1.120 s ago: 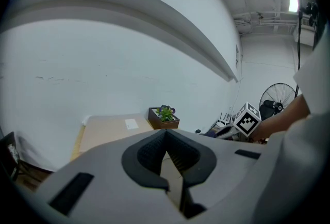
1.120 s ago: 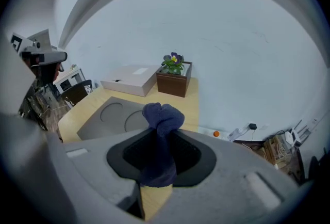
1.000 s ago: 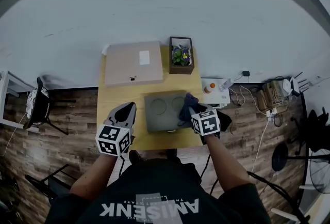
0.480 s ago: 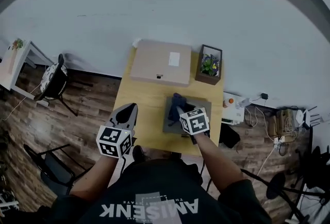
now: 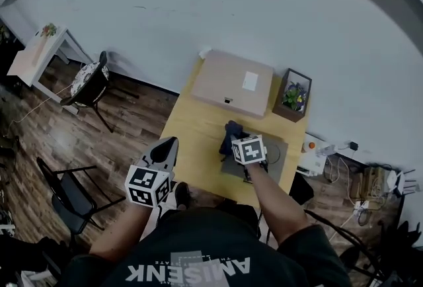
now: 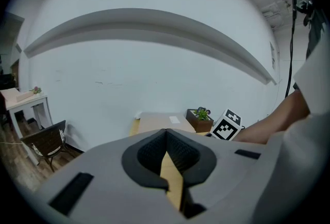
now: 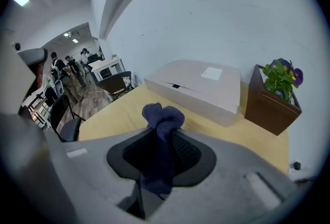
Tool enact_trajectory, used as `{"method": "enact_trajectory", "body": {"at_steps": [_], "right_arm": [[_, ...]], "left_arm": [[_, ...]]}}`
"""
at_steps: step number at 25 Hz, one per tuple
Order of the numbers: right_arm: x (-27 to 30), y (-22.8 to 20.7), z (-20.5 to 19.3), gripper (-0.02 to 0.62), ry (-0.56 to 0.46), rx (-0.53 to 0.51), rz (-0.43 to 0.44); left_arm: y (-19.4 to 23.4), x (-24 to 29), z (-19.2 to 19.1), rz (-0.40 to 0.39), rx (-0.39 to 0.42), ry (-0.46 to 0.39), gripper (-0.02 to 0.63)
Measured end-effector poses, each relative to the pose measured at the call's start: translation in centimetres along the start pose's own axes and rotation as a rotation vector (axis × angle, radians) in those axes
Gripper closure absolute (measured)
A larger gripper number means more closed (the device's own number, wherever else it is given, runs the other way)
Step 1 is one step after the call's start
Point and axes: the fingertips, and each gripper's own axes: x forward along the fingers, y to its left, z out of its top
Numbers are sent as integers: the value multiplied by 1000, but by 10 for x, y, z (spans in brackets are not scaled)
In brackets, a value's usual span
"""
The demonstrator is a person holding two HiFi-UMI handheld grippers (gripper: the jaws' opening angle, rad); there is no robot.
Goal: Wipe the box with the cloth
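Overhead, a yellow desk (image 5: 192,140) stands against a white wall (image 5: 231,8) on a plank floor (image 5: 79,140). The right tool (image 7: 164,132) pinches the dark blue cloth (image 7: 162,114) at the grey box's (image 5: 272,153) far-left corner. The left tool (image 5: 169,144), jaws together and empty, hangs beside the desk's front-left edge.

Left claw (image 6: 166,132): jaws closed, tips touching, nothing between. Beyond: yellow bench (image 6: 173,180), flat cardboard box (image 6: 154,124), planter (image 6: 200,125) with plant, right claw marker cube (image 6: 227,126). Chair (image 6: 46,141) at left.
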Motion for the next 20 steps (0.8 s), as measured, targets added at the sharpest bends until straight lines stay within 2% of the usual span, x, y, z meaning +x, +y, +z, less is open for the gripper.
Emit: {"method": "enact_trajectory", "body": {"at_steps": [7,11,20], "right_arm": [[4,-8,-6,495,-3,-39,-13],[1,-15,-11,495,-14,23,-22],[-13,-39,-25,495,-17,89,-57]], "left_arm": [[-1,-2,-8,14,-5,17,604],[-9,4,-7,-13,3,19,604],[-24,18,-3,-65,23,28,604]]}}
